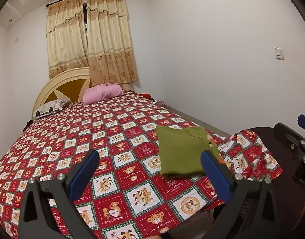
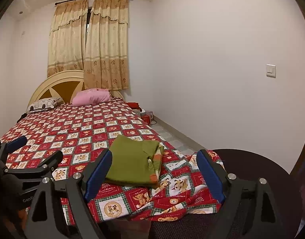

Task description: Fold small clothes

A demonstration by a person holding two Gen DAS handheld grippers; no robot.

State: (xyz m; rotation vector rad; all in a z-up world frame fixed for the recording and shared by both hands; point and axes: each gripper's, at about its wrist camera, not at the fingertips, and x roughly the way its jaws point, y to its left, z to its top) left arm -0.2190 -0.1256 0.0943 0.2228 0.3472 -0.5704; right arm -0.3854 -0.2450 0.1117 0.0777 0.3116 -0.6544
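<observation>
A green garment lies folded into a neat rectangle on the red teddy-bear bedspread, near the bed's front right corner. A striped orange and green edge shows at its right side. My left gripper hovers open above the bedspread with nothing between its blue pads; the garment sits just past its right finger. My right gripper is open too and empty, with the green garment lying ahead between its fingers, untouched. Each gripper shows at the edge of the other's view: left gripper, right gripper.
A pink pillow and a patterned pillow lie by the cream headboard. A dark round seat stands at the bed's front right corner under the draped bedspread. Red items sit on the floor by the white wall.
</observation>
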